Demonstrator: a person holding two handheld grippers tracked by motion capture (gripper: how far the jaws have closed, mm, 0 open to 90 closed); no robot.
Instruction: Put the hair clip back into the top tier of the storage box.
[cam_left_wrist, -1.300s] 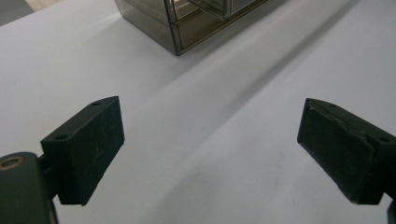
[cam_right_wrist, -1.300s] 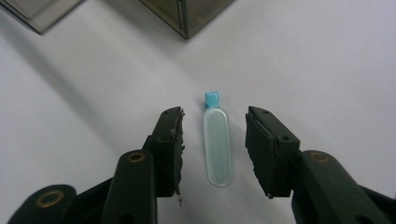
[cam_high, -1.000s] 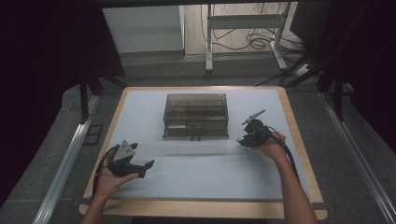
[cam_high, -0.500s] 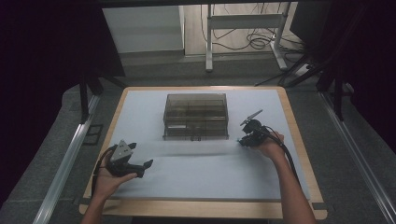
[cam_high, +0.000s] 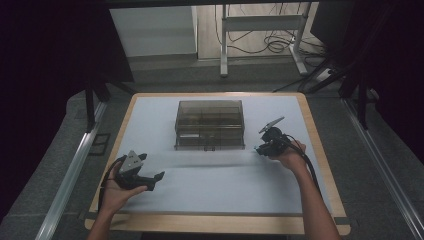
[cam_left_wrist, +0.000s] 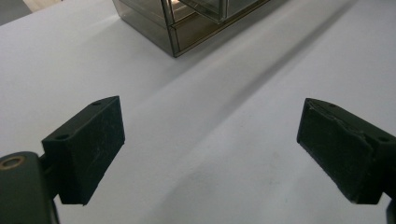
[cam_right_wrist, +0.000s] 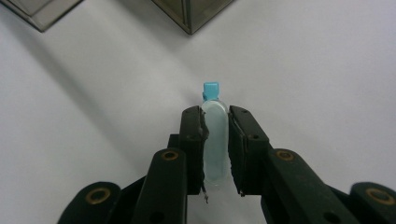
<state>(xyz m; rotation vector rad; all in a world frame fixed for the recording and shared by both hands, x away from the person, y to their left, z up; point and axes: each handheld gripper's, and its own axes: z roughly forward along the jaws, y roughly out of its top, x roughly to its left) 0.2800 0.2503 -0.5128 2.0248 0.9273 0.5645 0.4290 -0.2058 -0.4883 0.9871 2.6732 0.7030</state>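
Note:
A smoky clear drawer box (cam_high: 210, 124) stands at the middle back of the white table mat; its corners show in the left gripper view (cam_left_wrist: 187, 23) and in the right gripper view (cam_right_wrist: 191, 11). My right gripper (cam_right_wrist: 215, 112) is shut on a small clear bottle (cam_right_wrist: 215, 144) with a blue cap (cam_right_wrist: 211, 89), held just above the mat. In the high view this gripper (cam_high: 260, 148) sits right of the box's front. My left gripper (cam_high: 159, 176) rests near the front left, open, with nothing between its pads (cam_left_wrist: 88, 140).
The white mat (cam_high: 220, 180) covers a wood-rimmed table (cam_high: 215, 224). Bare mat lies between the two grippers and in front of the box. A metal stand (cam_high: 260, 30) and cables lie on the floor behind the table.
My left gripper has drifted slightly toward the front. The right gripper has held almost still beside the box.

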